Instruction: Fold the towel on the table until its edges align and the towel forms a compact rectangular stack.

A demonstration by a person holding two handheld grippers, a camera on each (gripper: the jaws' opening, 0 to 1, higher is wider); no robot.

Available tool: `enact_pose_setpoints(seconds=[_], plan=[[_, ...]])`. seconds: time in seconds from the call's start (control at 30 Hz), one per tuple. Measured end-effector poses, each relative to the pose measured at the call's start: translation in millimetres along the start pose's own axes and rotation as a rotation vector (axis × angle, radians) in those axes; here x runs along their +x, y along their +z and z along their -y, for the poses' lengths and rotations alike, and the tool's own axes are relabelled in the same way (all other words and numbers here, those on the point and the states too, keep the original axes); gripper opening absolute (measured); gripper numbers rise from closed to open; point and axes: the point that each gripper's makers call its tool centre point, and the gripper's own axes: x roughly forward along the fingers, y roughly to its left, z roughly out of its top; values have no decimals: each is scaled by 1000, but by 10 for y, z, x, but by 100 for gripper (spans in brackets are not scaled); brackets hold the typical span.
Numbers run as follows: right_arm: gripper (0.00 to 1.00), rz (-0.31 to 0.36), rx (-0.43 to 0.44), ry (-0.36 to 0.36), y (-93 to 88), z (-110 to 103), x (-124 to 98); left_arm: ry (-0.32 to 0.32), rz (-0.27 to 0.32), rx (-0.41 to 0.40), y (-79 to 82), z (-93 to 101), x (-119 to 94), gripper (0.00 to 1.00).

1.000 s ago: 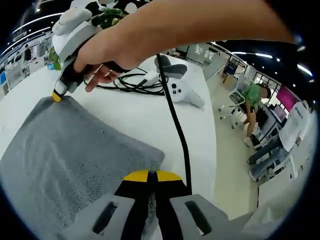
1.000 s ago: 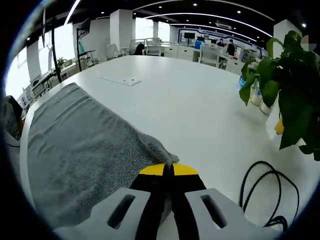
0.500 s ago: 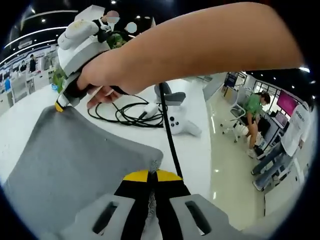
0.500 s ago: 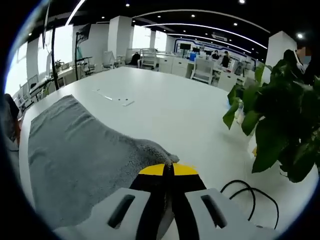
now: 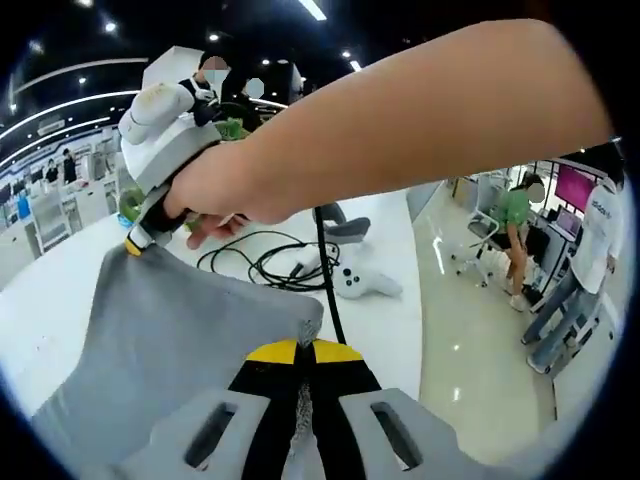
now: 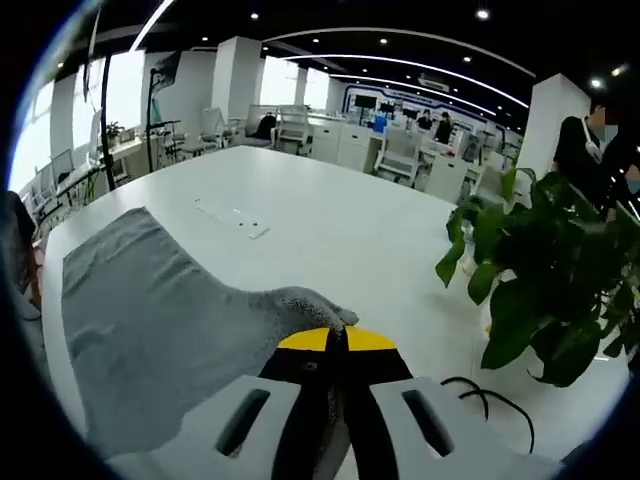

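Lifted higher now, both grippers clamp the towel.

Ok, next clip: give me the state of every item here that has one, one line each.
Towel: gray, two corners pinched and lifted, the rest draped toward the table.
Left gripper: shut on a towel corner.
Right gripper: shut on another towel corner; also seen in the left gripper view.
Cables: loosely coiled on the table.
White controller: lying on the table.
Plant: upright.
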Motion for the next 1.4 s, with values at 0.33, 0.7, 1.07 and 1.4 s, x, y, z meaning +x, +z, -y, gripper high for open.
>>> enact_pose_setpoints(seconds=[0.33, 0.7, 1.07, 1.4], plan=[[1, 35, 36, 11, 388, -222, -57, 62, 54, 3, 137, -200, -418, 2], [1, 63, 5, 6, 846, -559, -133, 118, 81, 36, 183, -469, -936, 2], [1, 76, -9, 21, 1177, -946, -153, 152, 120, 37, 166, -628, -1360, 2], [1, 76, -14, 28, 1384, -1164, -53, 177, 157, 6, 84, -792, -1715, 2]])
